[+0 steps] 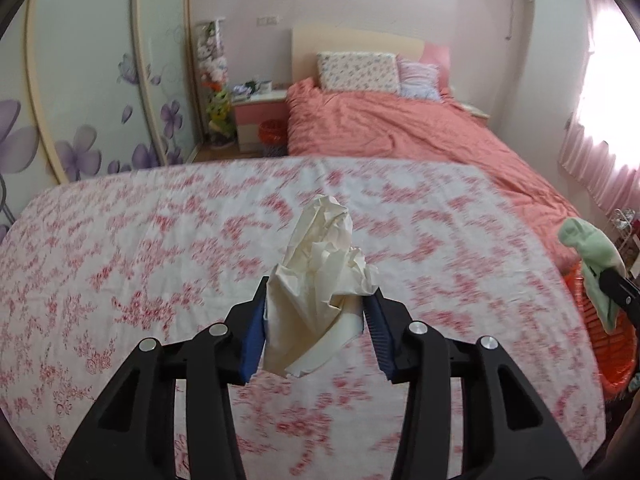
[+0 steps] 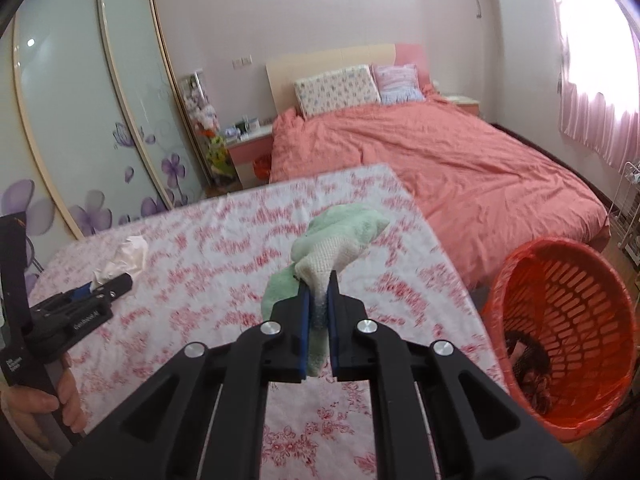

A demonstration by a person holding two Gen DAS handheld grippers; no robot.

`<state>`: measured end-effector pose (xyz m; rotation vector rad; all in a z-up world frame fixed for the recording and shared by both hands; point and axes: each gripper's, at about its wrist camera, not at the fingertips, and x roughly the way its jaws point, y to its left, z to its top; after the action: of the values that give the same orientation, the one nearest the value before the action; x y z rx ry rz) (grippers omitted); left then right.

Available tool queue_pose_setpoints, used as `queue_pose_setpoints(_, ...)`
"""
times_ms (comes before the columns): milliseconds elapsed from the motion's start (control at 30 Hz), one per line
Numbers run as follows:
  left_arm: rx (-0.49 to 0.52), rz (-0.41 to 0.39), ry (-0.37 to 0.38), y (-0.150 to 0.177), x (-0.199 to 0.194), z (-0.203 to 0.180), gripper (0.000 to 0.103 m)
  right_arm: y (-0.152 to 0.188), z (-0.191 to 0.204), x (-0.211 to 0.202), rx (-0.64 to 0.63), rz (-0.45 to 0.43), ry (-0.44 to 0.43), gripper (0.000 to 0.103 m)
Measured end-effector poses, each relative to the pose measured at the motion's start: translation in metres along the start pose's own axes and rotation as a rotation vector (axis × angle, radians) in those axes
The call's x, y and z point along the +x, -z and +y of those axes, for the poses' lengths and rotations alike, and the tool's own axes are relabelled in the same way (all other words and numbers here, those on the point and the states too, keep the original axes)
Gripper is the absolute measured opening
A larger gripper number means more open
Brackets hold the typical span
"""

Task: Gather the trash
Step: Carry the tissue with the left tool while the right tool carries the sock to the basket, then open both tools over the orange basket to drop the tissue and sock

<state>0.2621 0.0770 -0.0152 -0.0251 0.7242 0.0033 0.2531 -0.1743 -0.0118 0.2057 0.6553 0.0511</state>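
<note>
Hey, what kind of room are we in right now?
Almost certainly a home bedroom: a made bed with a salmon-pink duvet and two patterned pillows, a pink bedside table, and a wardrobe with frosted sliding doors printed with purple flowers.

I count two grippers: my left gripper and my right gripper. Each one has two fingers with blue pads. I see one crumpled white paper and one green cloth. There is one big red basket near on the right, and one small red basket far away. I count two pillows, one bed and one flowery table.
</note>
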Motion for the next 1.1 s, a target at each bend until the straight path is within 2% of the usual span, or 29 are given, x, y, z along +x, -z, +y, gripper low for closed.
queue_pose_setpoints(267, 0.073, -0.052, 0.114, -0.010, -0.035, -0.062, 0.046, -0.009, -0.040, -0.058, 0.048, -0.108, 0.036, 0.009)
queue_pose_setpoints(600, 0.207, -0.077, 0.328, -0.006, -0.060, -0.171, 0.046, -0.005, -0.119, -0.112, 0.140, -0.181, 0.124, 0.009)
queue_pose_setpoints(800, 0.279, -0.055, 0.453, 0.005, -0.057, -0.231, 0.046, 0.002, -0.167, -0.123, 0.199, -0.191, 0.188, 0.009)
queue_pose_setpoints(1100, 0.355, 0.034, 0.552, 0.021, -0.026, -0.298, 0.048, 0.013, -0.237, -0.111, 0.280, -0.148, 0.245, 0.010)
